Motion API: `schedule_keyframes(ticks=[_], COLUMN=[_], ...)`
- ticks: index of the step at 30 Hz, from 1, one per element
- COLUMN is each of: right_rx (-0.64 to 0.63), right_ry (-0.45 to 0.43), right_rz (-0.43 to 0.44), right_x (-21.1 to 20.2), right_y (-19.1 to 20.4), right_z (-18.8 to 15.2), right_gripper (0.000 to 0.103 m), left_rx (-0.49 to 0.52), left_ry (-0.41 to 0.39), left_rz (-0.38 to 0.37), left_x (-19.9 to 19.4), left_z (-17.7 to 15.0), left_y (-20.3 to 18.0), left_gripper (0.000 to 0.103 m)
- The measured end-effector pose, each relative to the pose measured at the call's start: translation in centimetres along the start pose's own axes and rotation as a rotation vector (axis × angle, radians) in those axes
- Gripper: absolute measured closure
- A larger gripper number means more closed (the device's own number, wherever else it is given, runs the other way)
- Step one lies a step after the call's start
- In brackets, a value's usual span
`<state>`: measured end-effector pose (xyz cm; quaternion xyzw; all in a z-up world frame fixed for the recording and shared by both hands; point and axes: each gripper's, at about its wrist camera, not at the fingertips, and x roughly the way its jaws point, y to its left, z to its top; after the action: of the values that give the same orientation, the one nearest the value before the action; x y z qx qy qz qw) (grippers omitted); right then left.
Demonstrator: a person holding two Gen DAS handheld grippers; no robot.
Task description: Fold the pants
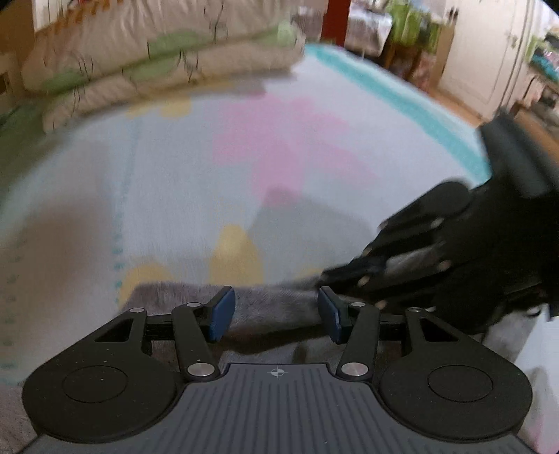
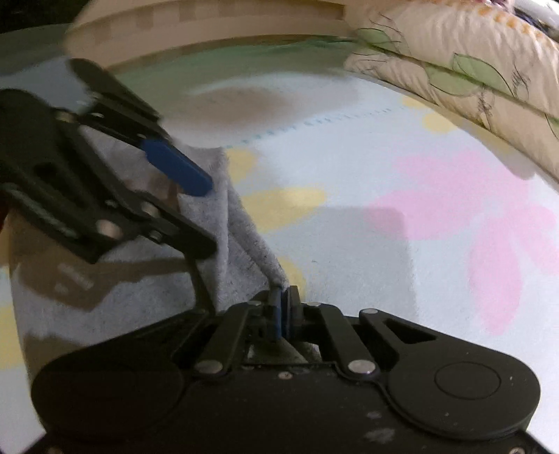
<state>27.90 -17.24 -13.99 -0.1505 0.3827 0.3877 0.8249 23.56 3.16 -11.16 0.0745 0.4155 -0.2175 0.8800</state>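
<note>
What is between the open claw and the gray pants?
Nothing visible. The left claw is open with the gray pants lying right between its fingers. The right claw is shut on the pants' edge beside it.

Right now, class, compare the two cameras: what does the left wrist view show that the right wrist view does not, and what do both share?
Only the left wrist view shows the left gripper head-on, its blue fingers spread open around the grey pants, plus the room's furniture beyond the bed.

Only the right wrist view shows the right gripper closed on a pinched fold of the pants.

Both show the grey pants, the flowered bedsheet, the stacked quilts, and the opposite gripper.
</note>
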Motion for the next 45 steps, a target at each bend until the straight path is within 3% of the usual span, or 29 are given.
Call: schedule_keyframes(ticks=[4, 5, 8, 11, 14, 16, 19, 20, 22, 24, 27, 29, 31, 34, 35, 36, 38, 41, 45], right_rx=[0.055, 0.095, 0.117, 0.078, 0.045, 0.028, 0.086, 0.101, 0.094, 0.130, 0.145, 0.141, 0.137, 0.178, 0.203, 0.212, 0.197, 0.254, 0.448], right_ry=[-0.052, -0.091, -0.193, -0.226, -0.157, -0.101, -0.006, -0.034, -0.018, -0.042, -0.043, -0.010, 0.046, 0.173, 0.201, 0.166, 0.177, 0.192, 0.117], right_rz=[-0.053, -0.076, -0.071, -0.027, 0.017, 0.004, -0.116, -0.121, -0.196, -0.185, -0.127, -0.084, -0.057, -0.050, -0.052, -0.058, -0.053, -0.050, -0.157], right_x=[-1.9, -2.8, -5.8, -7.6, -6.6, -4.9, -1.8, -1.8, -2.3, -4.2, -7.0, -8.3, -9.2, -9.7, -9.9, -10.8, -11.4, -12.6, -15.8], right_y=[-0.9, -1.3, -1.1, 0.9, 2.7, 3.3, 2.1, 1.5, 1.2, 0.9, 1.7, 3.2, 5.1, 6.8, 7.3, 7.9, 8.4, 7.7, 3.9], right_z=[0.0, 0.0, 0.2, 0.0, -0.6, -1.1, -1.5, -1.6, -1.2, -1.3, -2.6, -4.1, -6.1, -9.4, -10.7, -11.5, -11.8, -11.7, -13.2], right_gripper=[0.091, 0.084, 0.084, 0.087, 0.088, 0.088, 0.094, 0.099, 0.094, 0.089, 0.088, 0.088, 0.088, 0.088, 0.088, 0.087, 0.086, 0.087, 0.088], left_rx=[0.006, 0.007, 0.011, -0.029, -0.069, -0.111, -0.229, -0.240, -0.226, -0.199, -0.165, -0.122, -0.082, -0.027, 0.020, 0.071, 0.113, 0.018, 0.032], left_ry=[-0.054, -0.055, -0.027, 0.002, 0.009, 0.055, 0.087, 0.090, 0.089, 0.062, 0.041, 0.068, 0.103, 0.229, 0.213, 0.204, 0.226, 0.268, 0.232], left_rz=[-0.015, -0.016, -0.002, 0.007, 0.047, 0.069, 0.078, 0.082, 0.128, 0.163, 0.109, 0.057, 0.022, -0.047, -0.030, -0.017, -0.027, -0.069, -0.034], left_x=[-2.0, -2.2, -1.9, -0.7, 0.9, 2.2, 3.3, 3.0, 2.1, 0.4, -2.1, -3.0, -3.5, -3.1, -3.6, -3.9, -4.6, -5.0, -6.5], left_z=[-0.9, -1.1, -1.7, -1.6, -0.7, -0.5, -0.4, -0.2, 0.0, -0.2, -1.5, -3.0, -5.0, -8.7, -9.7, -10.3, -10.6, -9.6, -8.1], left_y=[0.3, 0.4, 1.1, 2.5, 4.1, 5.6, 8.1, 8.2, 7.7, 6.7, 4.9, 3.0, 1.1, -1.6, -2.5, -3.3, -4.3, -3.5, -3.7], left_gripper=[0.052, 0.052, 0.052, 0.052, 0.052, 0.052, 0.053, 0.053, 0.053, 0.053, 0.052, 0.052, 0.052, 0.052, 0.047, 0.046, 0.046, 0.046, 0.046])
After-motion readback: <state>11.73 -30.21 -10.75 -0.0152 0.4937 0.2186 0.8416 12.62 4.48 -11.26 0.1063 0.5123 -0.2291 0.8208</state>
